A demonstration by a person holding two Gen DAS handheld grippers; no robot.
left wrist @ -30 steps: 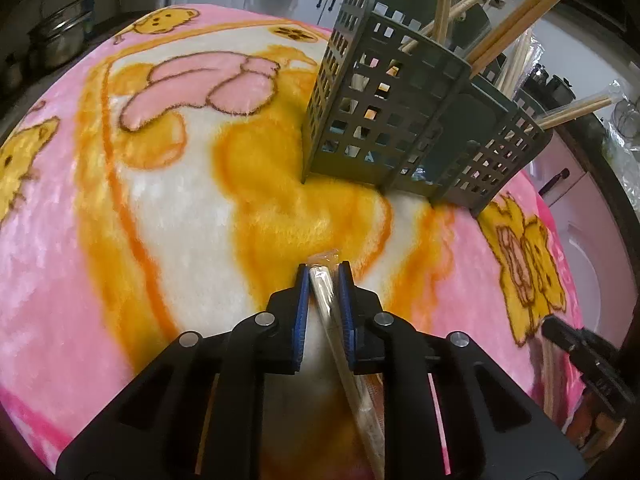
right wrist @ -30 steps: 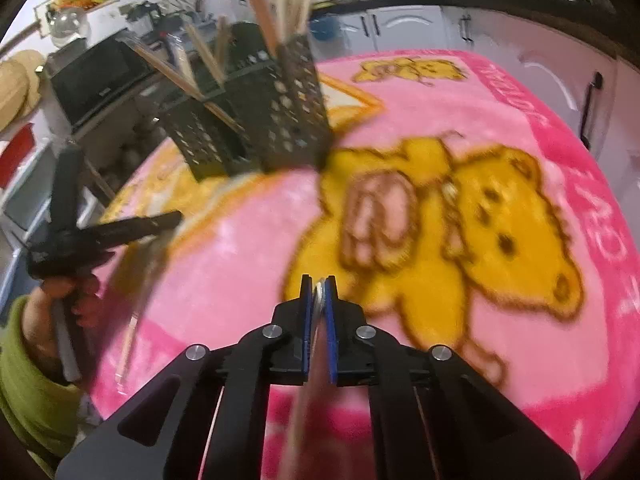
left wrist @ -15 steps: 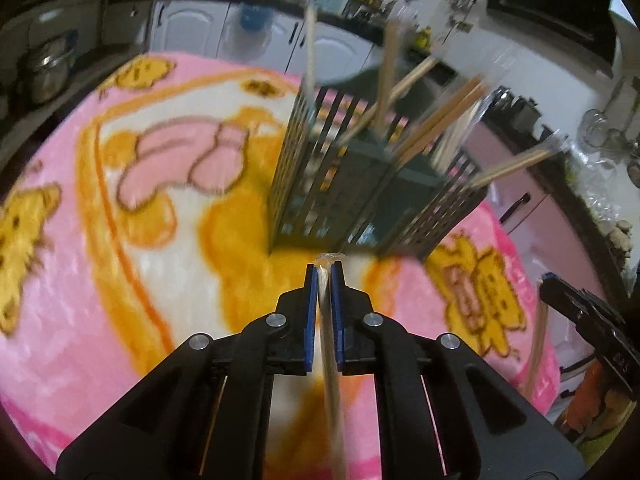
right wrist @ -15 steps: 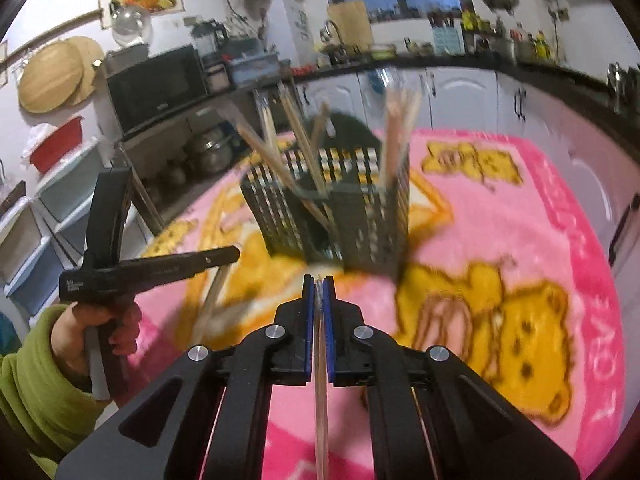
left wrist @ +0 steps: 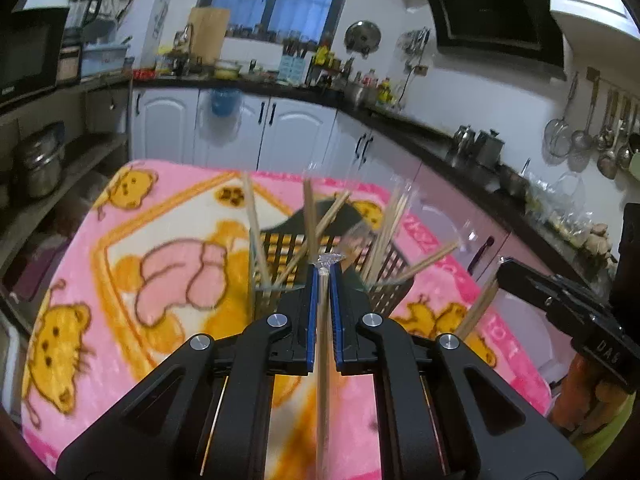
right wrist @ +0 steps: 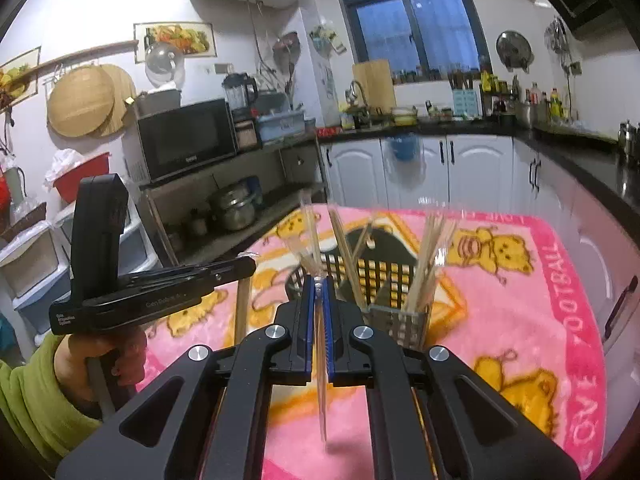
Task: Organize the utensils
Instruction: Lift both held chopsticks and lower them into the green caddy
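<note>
Two grippers, each clamped on one wrapped pair of chopsticks. My left gripper [left wrist: 324,270] pinches its wrapped chopsticks [left wrist: 322,360] near the crimped top, the stick running back toward me and hanging down below the jaws. My right gripper [right wrist: 317,280] holds its own wrapped chopsticks [right wrist: 321,380] the same way. The grey mesh holder [left wrist: 280,248] stands on the pink blanket [left wrist: 120,280] directly ahead of and below both sets of jaws, already bristling with upright and leaning sticks. From the right wrist view the holder [right wrist: 384,276] sits slightly right of my jaws; from the left it is nearly dead centre, so the left looks better lined up, though fisheye distortion makes nearness hard to judge. Each stick's long axis points roughly down, suited to dropping in from above.
</note>
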